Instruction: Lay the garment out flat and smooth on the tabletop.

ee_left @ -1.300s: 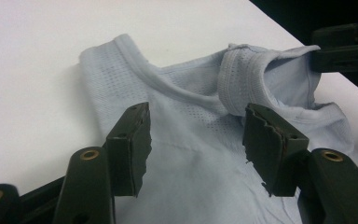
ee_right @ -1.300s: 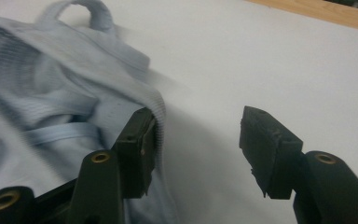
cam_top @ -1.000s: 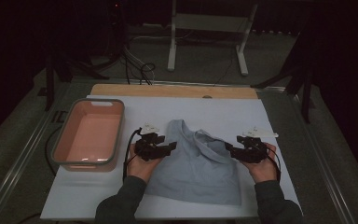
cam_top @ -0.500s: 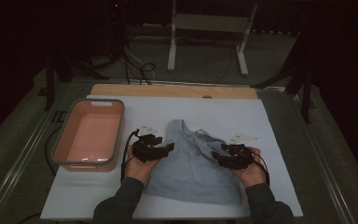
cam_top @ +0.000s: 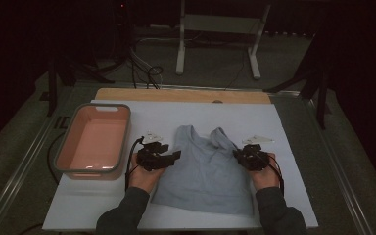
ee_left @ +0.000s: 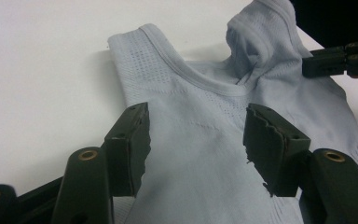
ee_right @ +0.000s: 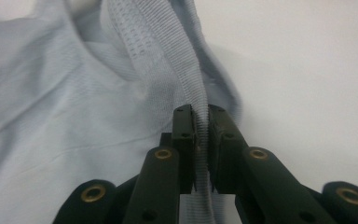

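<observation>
While tank top (cam_top: 203,171) lies flat on white surface (cam_top: 293,196) beside pink tub (cam_top: 94,142), I read left gripper (ee_left: 196,140) jaws wide apart over fabric; right gripper (ee_right: 201,135) jaws clamped on strap edge.

High view dim, dark surroundings | gripper views bright, soft shadows, near parts blurred

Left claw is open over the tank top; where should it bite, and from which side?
Take the ribbed armhole hem of the tank top, coming in from the bare table side. That edge lies flat and exposed, mirroring the right claw, already shut on the opposite hem.
</observation>
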The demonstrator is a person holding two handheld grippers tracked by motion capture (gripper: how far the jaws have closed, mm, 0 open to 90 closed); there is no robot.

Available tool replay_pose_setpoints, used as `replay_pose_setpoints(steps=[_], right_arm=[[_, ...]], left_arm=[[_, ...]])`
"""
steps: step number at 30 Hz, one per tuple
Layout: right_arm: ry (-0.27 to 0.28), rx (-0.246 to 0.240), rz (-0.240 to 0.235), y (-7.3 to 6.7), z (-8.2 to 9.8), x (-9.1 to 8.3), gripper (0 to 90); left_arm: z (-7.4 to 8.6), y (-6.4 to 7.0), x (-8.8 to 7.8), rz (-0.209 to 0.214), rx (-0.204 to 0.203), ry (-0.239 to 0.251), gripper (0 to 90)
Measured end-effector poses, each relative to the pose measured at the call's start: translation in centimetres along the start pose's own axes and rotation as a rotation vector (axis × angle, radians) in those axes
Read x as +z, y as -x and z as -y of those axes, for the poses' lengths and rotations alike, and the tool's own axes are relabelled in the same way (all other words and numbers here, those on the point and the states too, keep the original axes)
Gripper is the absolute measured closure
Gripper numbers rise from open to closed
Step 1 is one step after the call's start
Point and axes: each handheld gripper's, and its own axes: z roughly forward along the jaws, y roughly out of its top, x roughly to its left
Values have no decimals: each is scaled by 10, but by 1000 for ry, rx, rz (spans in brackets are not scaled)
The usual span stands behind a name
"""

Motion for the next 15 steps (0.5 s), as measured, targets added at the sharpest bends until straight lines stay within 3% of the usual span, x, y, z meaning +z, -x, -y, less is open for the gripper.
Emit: replay_pose_setpoints(steps=[7, 11, 15], right_arm=[[10, 87, 74, 16, 3, -1, 785], [-3, 82, 28, 19, 4, -3, 721], [14, 62, 12, 17, 5, -6, 652]], left_arm=[[2, -2, 0, -2, -3, -9, 427], [4, -3, 0, -5, -5, -15, 432], [6, -5, 1, -7, -9, -21, 432]])
